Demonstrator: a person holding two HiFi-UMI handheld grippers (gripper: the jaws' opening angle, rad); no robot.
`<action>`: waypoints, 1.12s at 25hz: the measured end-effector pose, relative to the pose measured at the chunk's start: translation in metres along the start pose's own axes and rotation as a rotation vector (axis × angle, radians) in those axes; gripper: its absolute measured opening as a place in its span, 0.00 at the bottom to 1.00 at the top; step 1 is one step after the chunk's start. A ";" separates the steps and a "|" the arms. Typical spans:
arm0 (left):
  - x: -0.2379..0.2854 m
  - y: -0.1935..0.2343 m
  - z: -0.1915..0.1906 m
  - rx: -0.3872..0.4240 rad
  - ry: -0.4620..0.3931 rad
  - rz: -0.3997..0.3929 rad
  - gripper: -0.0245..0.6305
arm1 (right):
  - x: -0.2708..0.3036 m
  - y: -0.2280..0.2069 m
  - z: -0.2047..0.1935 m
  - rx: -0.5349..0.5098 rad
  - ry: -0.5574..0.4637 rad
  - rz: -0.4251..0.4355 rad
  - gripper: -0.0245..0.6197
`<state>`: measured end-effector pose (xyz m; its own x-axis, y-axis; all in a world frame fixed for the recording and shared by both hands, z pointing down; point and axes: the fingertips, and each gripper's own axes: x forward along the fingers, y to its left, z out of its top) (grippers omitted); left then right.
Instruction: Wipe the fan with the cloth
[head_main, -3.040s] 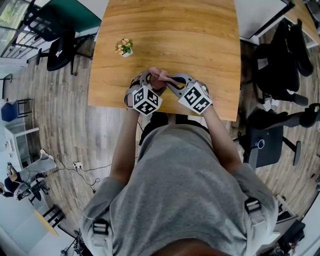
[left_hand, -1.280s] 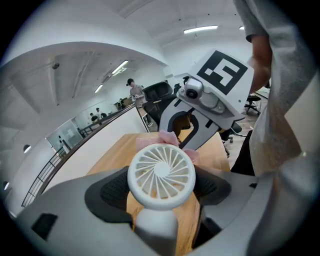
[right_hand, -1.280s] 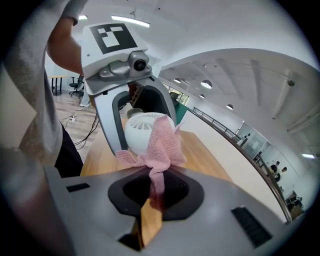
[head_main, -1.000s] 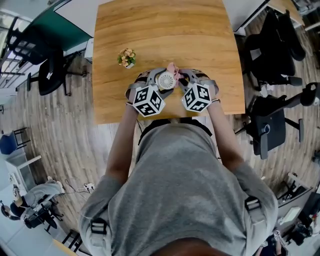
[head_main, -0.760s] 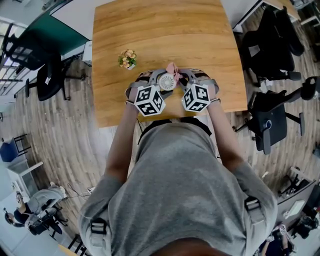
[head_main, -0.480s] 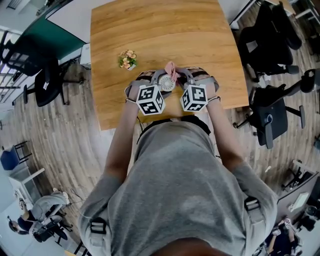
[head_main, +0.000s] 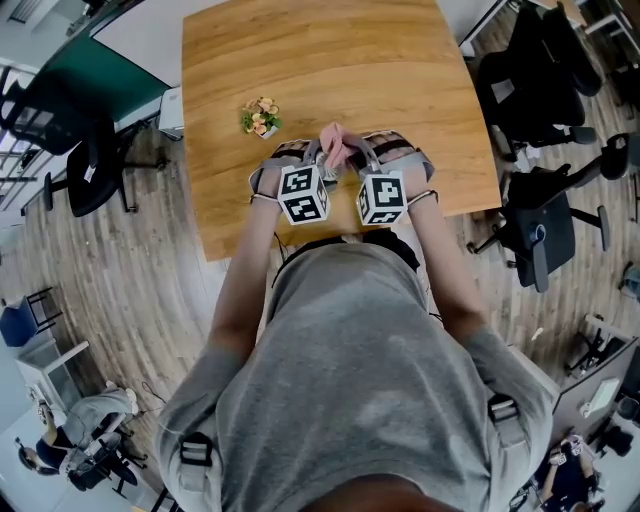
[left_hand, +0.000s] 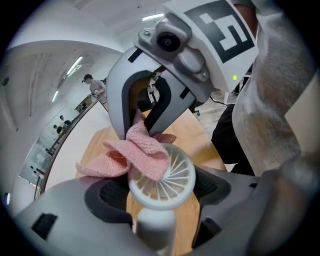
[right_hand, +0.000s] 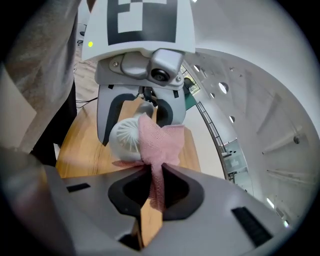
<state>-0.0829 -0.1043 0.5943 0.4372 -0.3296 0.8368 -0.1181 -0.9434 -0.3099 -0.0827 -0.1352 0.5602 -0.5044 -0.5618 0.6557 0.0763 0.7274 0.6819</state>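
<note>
A small white fan (left_hand: 162, 175) with a round grille is held by its handle (left_hand: 154, 231) in my left gripper (left_hand: 160, 197), whose jaws are shut on it. A pink knitted cloth (left_hand: 135, 155) lies over the grille's upper left part. My right gripper (right_hand: 152, 182) is shut on one end of the cloth (right_hand: 159, 142), which it presses against the fan (right_hand: 126, 137). In the head view both grippers, left (head_main: 316, 166) and right (head_main: 352, 164), meet over the wooden table (head_main: 330, 60) near its front edge. There the cloth (head_main: 335, 146) covers most of the fan.
A little pot of flowers (head_main: 262, 117) stands on the table, left of and behind the grippers. Black office chairs stand on the floor to the right (head_main: 545, 240) and to the left (head_main: 90, 160). The person's torso is right behind the table's front edge.
Both grippers have rolled and drawn closer together, the left one sinking. The fan's white grille, plain in the head view a second ago, now lies under the pink cloth.
</note>
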 end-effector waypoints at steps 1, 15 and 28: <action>0.000 0.001 -0.004 -0.007 0.005 0.000 0.63 | 0.000 0.001 0.003 -0.001 -0.001 0.001 0.10; -0.023 0.045 -0.015 -0.117 -0.052 0.087 0.63 | 0.011 0.024 0.010 0.069 -0.008 0.074 0.10; -0.031 0.020 0.007 -0.069 -0.187 -0.014 0.63 | 0.015 -0.001 0.001 0.173 -0.019 0.018 0.10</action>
<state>-0.0925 -0.1128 0.5594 0.5965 -0.3097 0.7405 -0.1687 -0.9503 -0.2617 -0.0911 -0.1443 0.5694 -0.5210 -0.5418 0.6596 -0.0633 0.7952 0.6031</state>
